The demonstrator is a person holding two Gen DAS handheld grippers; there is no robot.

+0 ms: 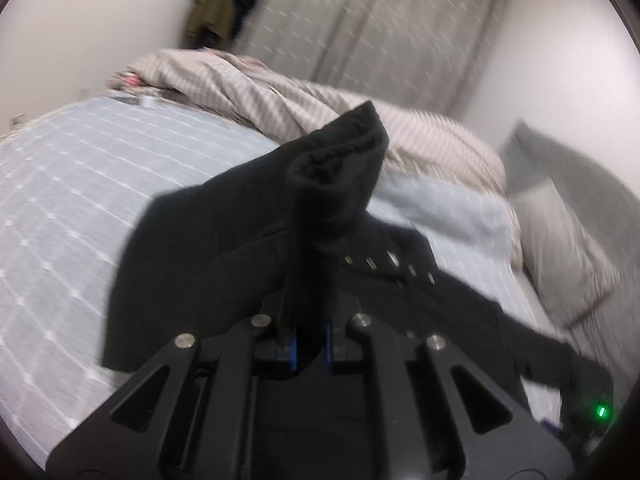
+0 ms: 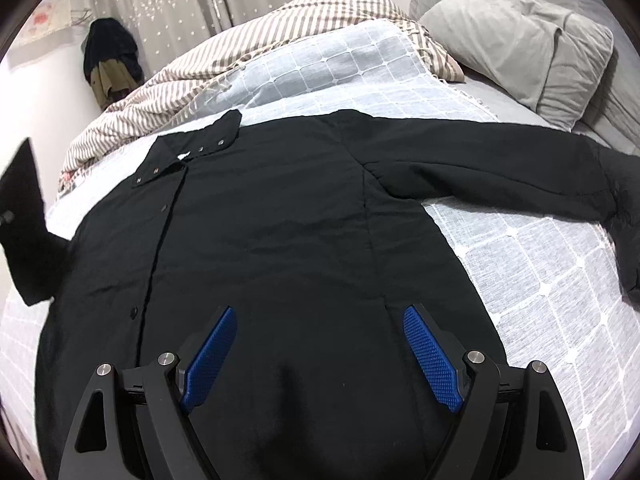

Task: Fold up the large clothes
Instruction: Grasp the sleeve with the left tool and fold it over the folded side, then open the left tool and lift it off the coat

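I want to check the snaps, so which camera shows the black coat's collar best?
The right wrist view: the collar lies flat and sharp, snaps visible, on the black coat. The left wrist view shows it blurred behind the sleeve gripped in the left claw.

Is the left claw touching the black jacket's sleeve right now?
Touching. In the left wrist view the left claw is shut on the sleeve, whose black fabric rises from between the blue pads.

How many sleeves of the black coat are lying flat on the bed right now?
1. One long black sleeve lies stretched toward the grey pillow. The other sleeve is lifted, clamped in the left tool.
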